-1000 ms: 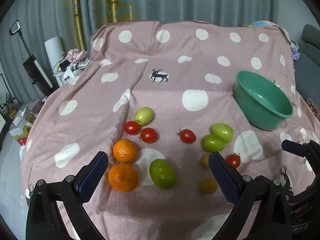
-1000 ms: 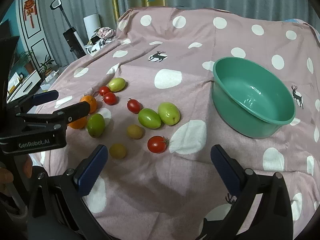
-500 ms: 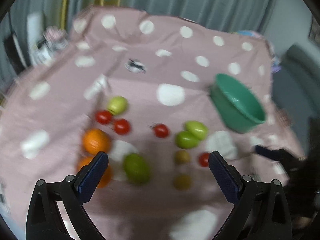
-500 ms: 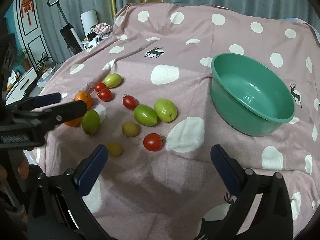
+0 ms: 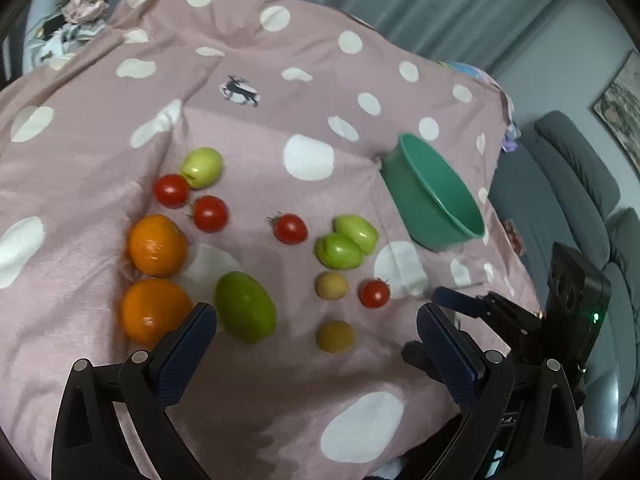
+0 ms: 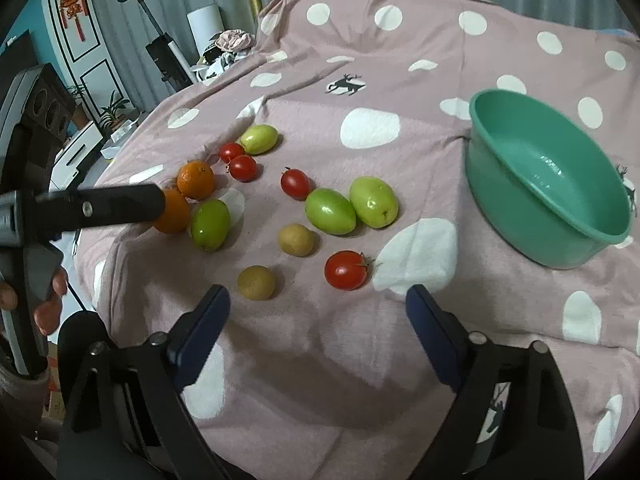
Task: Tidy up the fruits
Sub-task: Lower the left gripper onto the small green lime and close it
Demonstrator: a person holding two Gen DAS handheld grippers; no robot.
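Observation:
Fruit lies loose on a pink spotted cloth (image 5: 280, 380): two oranges (image 5: 157, 245), several red tomatoes (image 5: 290, 229), green fruits (image 5: 245, 306) and two small yellow-brown ones (image 5: 335, 336). An empty green bowl (image 6: 548, 184) stands to their right. My left gripper (image 5: 316, 312) hangs open over the near fruit, one finger beside the lower orange (image 5: 154, 312). My right gripper (image 6: 317, 295) is open, its jaws closing on nothing. A red tomato (image 6: 346, 270) and a yellow-brown fruit (image 6: 256, 282) lie just past its tips. The left gripper's finger (image 6: 112, 204) crosses an orange (image 6: 174, 212) in the right wrist view.
The cloth drops off at the near edge (image 6: 320, 440) and the left edge (image 6: 96, 264). A grey sofa (image 5: 580, 184) sits to the right. A vacuum (image 6: 160, 52), a white roll (image 6: 206, 26) and a heap of clothes (image 6: 232, 42) stand behind the table.
The left view has swung and tilted, and the fruit sits larger and nearer. The right gripper's jaws stand narrower, and its view has come a little closer to the fruit.

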